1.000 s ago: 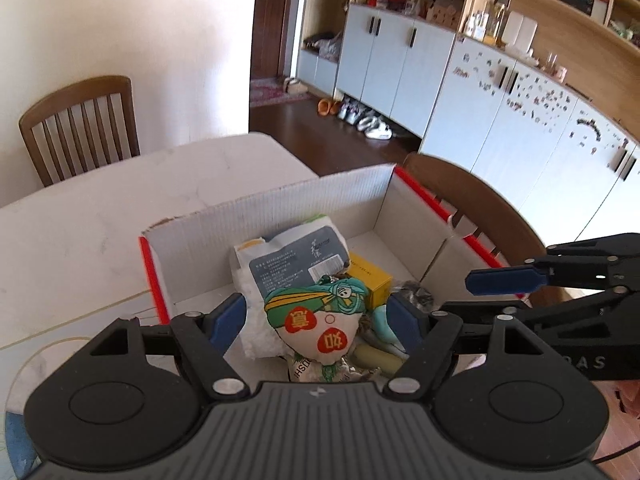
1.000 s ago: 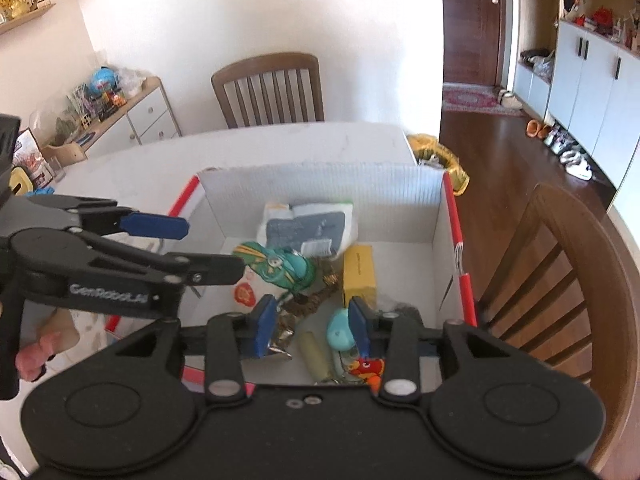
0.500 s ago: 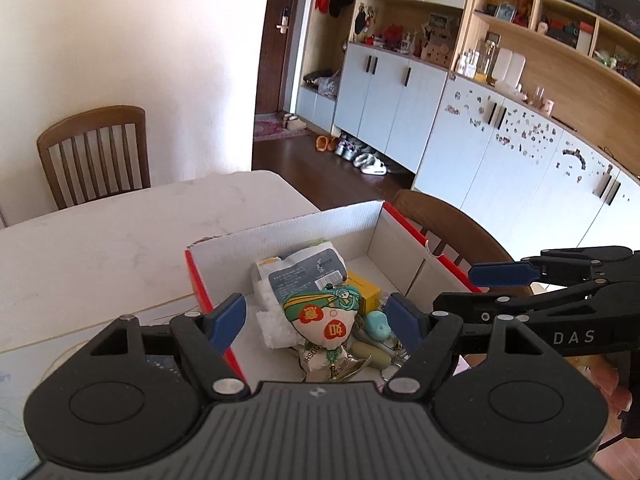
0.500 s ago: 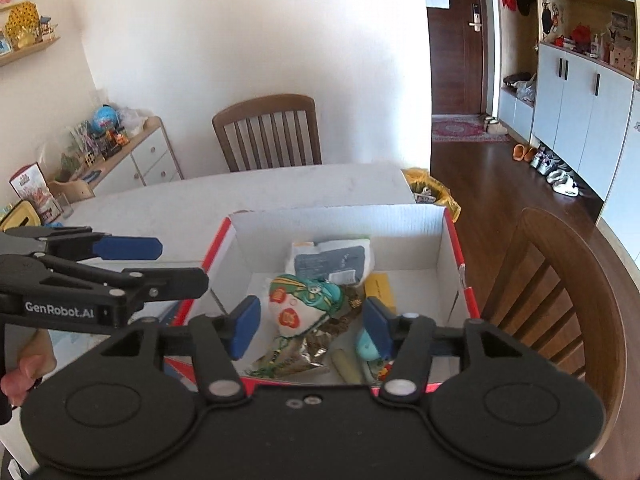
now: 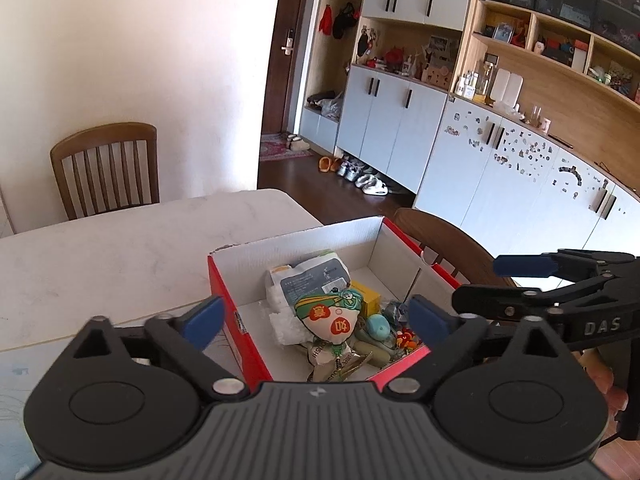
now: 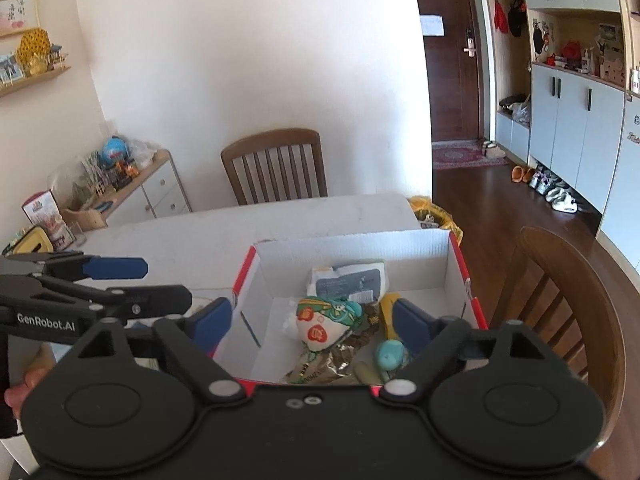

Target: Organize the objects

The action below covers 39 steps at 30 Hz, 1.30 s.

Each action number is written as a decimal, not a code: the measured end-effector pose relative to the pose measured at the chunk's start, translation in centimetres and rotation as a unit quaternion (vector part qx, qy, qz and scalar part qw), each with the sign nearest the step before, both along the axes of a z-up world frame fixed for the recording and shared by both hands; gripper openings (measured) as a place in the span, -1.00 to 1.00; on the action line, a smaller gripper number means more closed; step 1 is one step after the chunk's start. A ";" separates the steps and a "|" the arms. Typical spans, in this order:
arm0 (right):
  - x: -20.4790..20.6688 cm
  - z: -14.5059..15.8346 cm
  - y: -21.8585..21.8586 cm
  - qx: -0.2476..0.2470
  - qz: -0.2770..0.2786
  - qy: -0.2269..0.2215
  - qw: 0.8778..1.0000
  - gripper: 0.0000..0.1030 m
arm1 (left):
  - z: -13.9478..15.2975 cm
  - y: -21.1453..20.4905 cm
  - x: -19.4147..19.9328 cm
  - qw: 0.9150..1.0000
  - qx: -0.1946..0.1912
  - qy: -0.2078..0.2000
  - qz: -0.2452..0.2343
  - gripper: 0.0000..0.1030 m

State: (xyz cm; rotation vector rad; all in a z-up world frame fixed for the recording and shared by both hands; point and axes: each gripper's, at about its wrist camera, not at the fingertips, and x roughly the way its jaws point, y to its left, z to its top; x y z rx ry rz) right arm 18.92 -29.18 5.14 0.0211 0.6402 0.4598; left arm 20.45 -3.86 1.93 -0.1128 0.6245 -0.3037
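The red cardboard box (image 5: 228, 300) with white inner walls sits at the near right corner of the white table (image 5: 120, 252), its right side by the table's edge. Inside it lie a grey-and-white packet (image 5: 310, 276) toward the far wall, a printed pouch (image 5: 326, 320) with green and orange marks in the middle, a yellow carton (image 5: 366, 296) beside it, a teal egg-shaped toy (image 5: 378, 326) and crinkled snack wrappers (image 6: 320, 368) toward the near wall. The left gripper (image 5: 314, 320) and the right gripper (image 6: 312, 322) both hang above the box's near side; their jaws have just been opening, now spread wide with nothing gripped. Wooden chairs (image 6: 276, 168) stand by the table.
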 end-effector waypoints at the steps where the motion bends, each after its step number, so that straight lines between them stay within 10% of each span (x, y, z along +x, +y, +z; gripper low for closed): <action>1: -0.2 0.1 0.0 0.001 -0.001 -0.004 1.000 0.86 | 0.1 0.1 -0.2 1.000 -0.003 -0.001 0.000 0.96; 39: -4.1 -0.1 0.4 0.012 -0.026 -0.023 0.999 0.98 | -0.2 1.0 -3.0 0.999 0.020 -0.038 0.027 1.00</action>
